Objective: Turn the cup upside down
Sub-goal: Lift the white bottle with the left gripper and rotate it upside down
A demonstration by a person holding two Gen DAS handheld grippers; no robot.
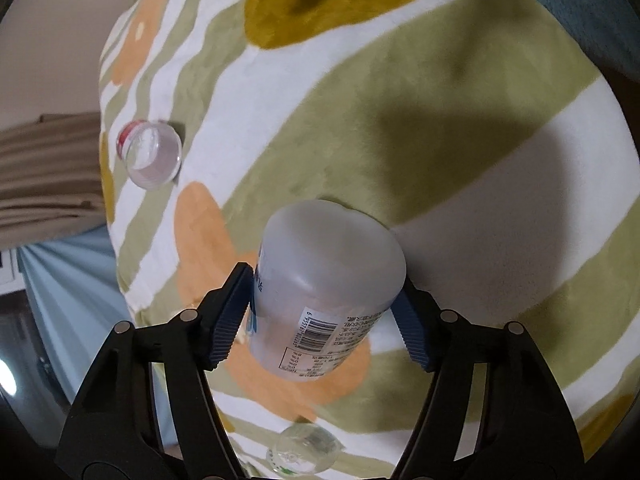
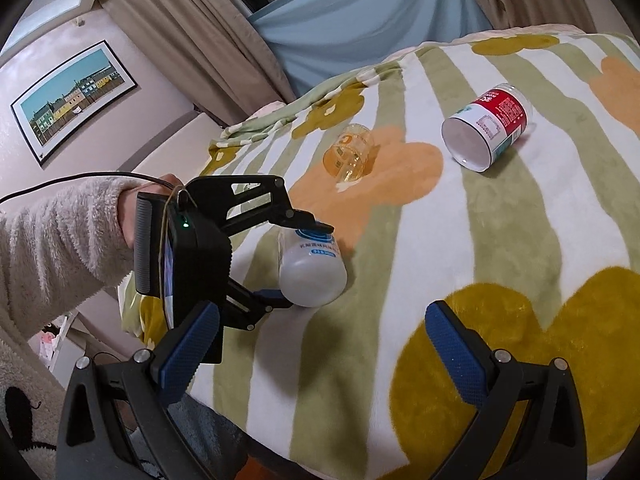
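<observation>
A milky white plastic cup [image 1: 328, 276] with a blue label and a barcode sits between the blue pads of my left gripper [image 1: 323, 292], which is shut on its sides. In the right wrist view this cup [image 2: 316, 276] is tilted low over the striped blanket [image 2: 500, 240], its rounded closed end toward the camera, with the left gripper [image 2: 302, 264] clamped across it. Whether it touches the blanket I cannot tell. My right gripper [image 2: 322, 314] hangs open above the blanket's near edge, nothing between its fingers.
A red-and-white labelled cup [image 2: 490, 126] [image 1: 150, 156] lies on its side at the far right of the blanket. A clear glass cup [image 2: 350, 152] [image 1: 304, 456] lies on its side near the middle. A fluffy sleeve [image 2: 56, 248] holds the left gripper. Curtains [image 2: 192, 28] hang behind.
</observation>
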